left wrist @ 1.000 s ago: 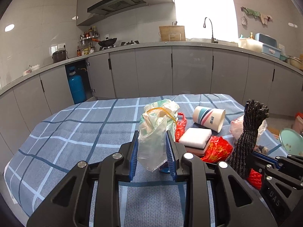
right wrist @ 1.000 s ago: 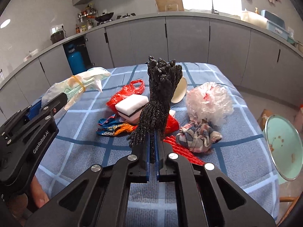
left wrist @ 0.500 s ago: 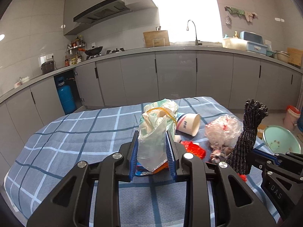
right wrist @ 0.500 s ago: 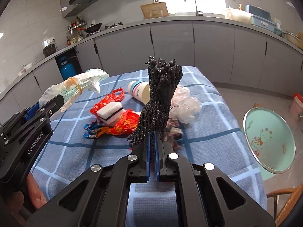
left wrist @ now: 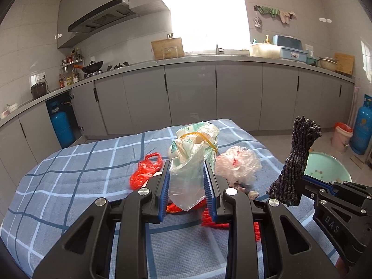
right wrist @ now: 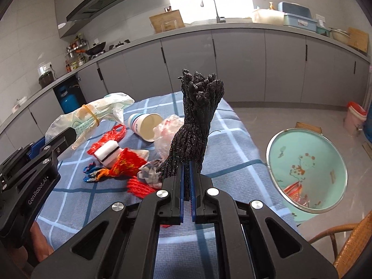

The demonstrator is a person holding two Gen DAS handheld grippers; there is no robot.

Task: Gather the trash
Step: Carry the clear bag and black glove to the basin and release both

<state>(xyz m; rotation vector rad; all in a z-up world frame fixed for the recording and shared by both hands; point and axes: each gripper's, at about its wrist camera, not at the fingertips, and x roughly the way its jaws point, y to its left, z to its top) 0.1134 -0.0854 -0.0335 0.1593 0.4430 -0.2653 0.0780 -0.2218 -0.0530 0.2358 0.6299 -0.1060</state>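
Observation:
My left gripper (left wrist: 187, 190) is shut on a clear plastic bag (left wrist: 193, 160) tied with a yellow rubber band, held above the table; it also shows in the right wrist view (right wrist: 93, 116). My right gripper (right wrist: 186, 181) is shut on a black knitted bundle (right wrist: 197, 121), held upright; it also shows in the left wrist view (left wrist: 295, 162). On the blue checked tablecloth (right wrist: 76, 200) lie a paper cup (right wrist: 145, 126), a white sponge (right wrist: 107, 152), red wrappers (right wrist: 126, 165), a red net bag (left wrist: 146, 169) and a crumpled clear bag (left wrist: 237, 165).
A mint green basin (right wrist: 307, 169) with a little trash in it stands off the table's right edge. A wicker chair (right wrist: 348, 244) is at the lower right. A pink bucket (left wrist: 341, 137) and a blue gas cylinder (left wrist: 361, 125) stand on the floor. Grey kitchen cabinets (left wrist: 190, 95) run behind.
Both grippers have swung to the right with their loads still held. The table's trash has shifted left in view and the green basin has come closer.

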